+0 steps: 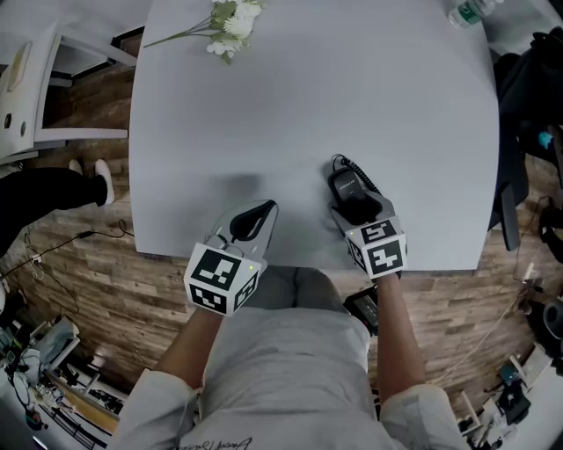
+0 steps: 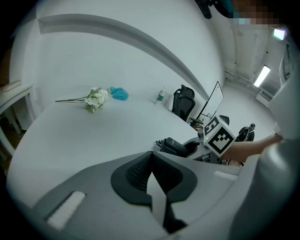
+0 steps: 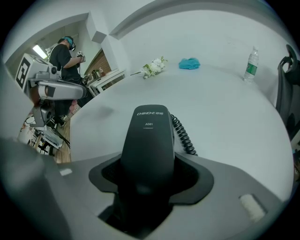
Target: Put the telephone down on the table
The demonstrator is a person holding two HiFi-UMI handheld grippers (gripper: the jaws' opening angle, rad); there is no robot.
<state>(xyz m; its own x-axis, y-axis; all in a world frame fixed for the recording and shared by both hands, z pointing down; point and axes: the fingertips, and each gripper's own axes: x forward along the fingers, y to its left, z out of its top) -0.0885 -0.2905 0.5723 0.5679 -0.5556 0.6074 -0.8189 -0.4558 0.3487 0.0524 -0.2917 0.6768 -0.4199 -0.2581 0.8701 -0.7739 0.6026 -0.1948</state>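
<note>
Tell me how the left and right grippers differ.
On the left gripper the fingers meet; on the right gripper they stand apart. The left gripper is empty; the right gripper grips a black telephone handset. Both carry marker cubes and hover over the white table.

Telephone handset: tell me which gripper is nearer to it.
Right. The right gripper is closed on the telephone handset itself; the left gripper, shut and empty, sits apart to its left in the head view.

On the table (image 1: 352,88), telephone (image 1: 350,187) near, flowers (image 1: 230,22) far
</note>
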